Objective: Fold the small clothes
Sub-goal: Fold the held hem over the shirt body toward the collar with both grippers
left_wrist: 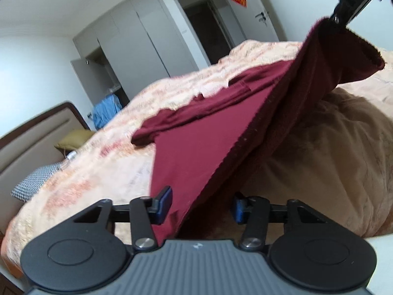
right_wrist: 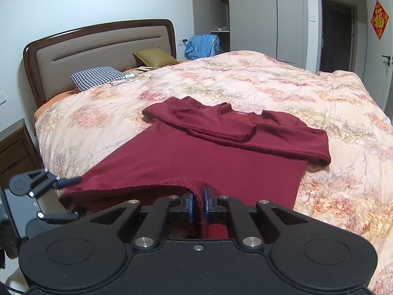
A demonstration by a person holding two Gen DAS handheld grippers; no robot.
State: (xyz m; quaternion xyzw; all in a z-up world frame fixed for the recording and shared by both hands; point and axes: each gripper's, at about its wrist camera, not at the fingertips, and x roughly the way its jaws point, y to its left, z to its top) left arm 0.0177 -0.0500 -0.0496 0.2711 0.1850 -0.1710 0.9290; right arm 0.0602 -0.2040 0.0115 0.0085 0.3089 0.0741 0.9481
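Right hand-held gripper (right_wrist: 198, 202), its blue pads pressed together on the stitched hem of the dark red knit long-sleeved top (right_wrist: 196, 154); left hand-held gripper (left_wrist: 200, 206), jaws apart with the hem's other corner lying between them, not yet pinched. The top lies on the floral peach quilted bed (right_wrist: 245, 78), sleeves folded across the chest, its near hem lifted clear. The fabric looks soft, light and limp, so it will likely sag between grips; hem corners seem the best hold. The right wrist view shows the sleeves and neckline; the left wrist view shows the raised underside and the brown blanket (left_wrist: 331, 135) beneath.
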